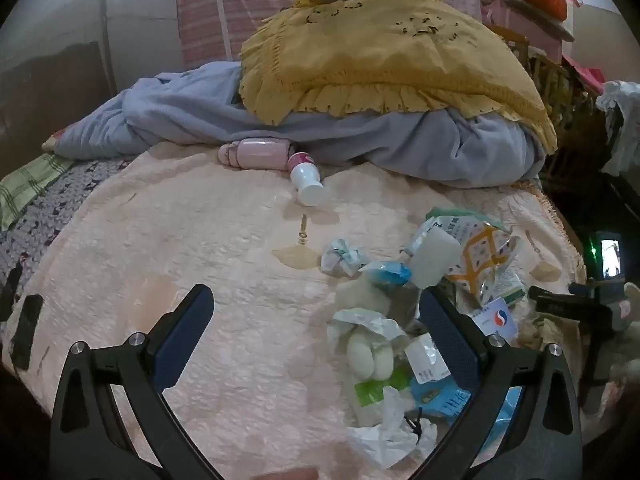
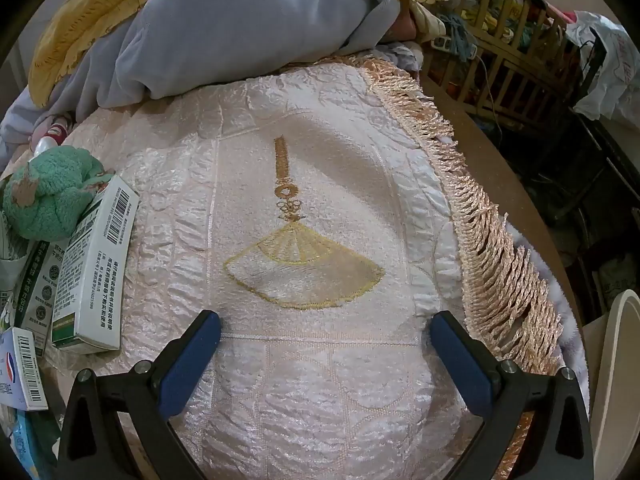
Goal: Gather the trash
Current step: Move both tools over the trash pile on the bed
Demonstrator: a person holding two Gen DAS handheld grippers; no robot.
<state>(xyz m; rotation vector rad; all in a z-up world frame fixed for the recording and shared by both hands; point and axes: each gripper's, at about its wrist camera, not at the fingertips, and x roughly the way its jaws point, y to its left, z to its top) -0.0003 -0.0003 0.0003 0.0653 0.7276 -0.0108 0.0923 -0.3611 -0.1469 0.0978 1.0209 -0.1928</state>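
A heap of trash lies on the pink bedspread: crumpled wrappers, a white foam block, a snack bag, tissues and small boxes. A white bottle lies further back. My left gripper is open just above the bedspread, its right finger at the heap's edge. In the right wrist view, my right gripper is open and empty over the fan embroidery. A white-green carton and a barcoded box lie to its left.
A grey blanket and yellow pillow are piled at the back. A pink flask lies by the bottle. A green plush sits left of the right gripper. The fringe marks the bed's right edge, with a white bin beyond.
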